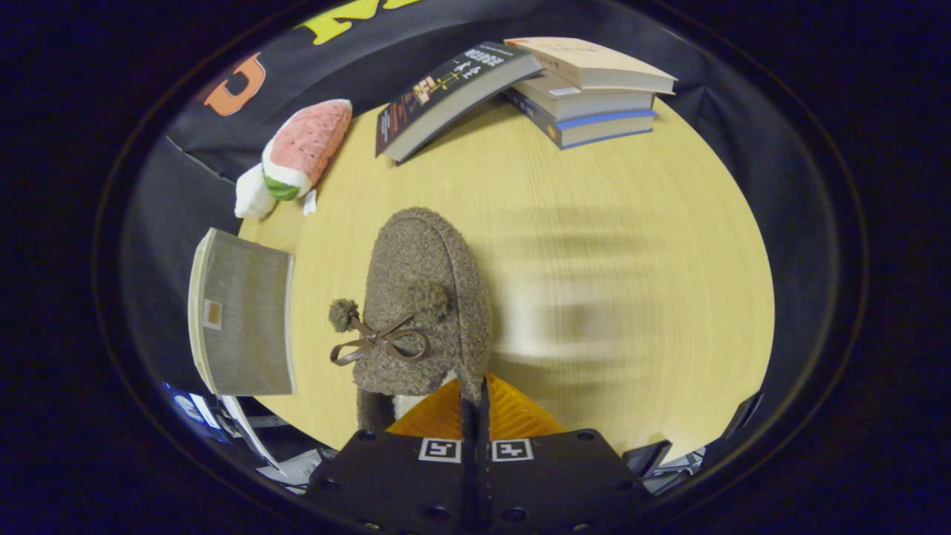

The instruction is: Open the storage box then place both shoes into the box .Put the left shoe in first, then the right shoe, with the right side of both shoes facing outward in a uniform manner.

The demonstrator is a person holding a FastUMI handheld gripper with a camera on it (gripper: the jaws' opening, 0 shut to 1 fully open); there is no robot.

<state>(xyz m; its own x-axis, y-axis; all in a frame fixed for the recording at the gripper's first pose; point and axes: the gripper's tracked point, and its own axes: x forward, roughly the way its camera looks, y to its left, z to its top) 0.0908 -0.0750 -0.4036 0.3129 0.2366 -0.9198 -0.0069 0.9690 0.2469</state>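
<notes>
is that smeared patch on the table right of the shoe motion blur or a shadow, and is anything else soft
Gripper view: the streaky dark patch on the table beside the shoe looks like a motion-blurred shadow, though I can't be sure; the wood grain there is smeared sideways. The shoe, held by the shut gripper, stays sharp. The books and the watermelon plush bend with fisheye distortion.

Recording booth: black cloth wall point(186, 171), round table point(594, 223).

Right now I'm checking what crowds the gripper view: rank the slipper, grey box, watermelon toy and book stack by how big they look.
1. Slipper, held in the shut tool, so nearness inflates it.
2. Grey box and book stack: too alike to rank.
3. Watermelon toy.
</notes>
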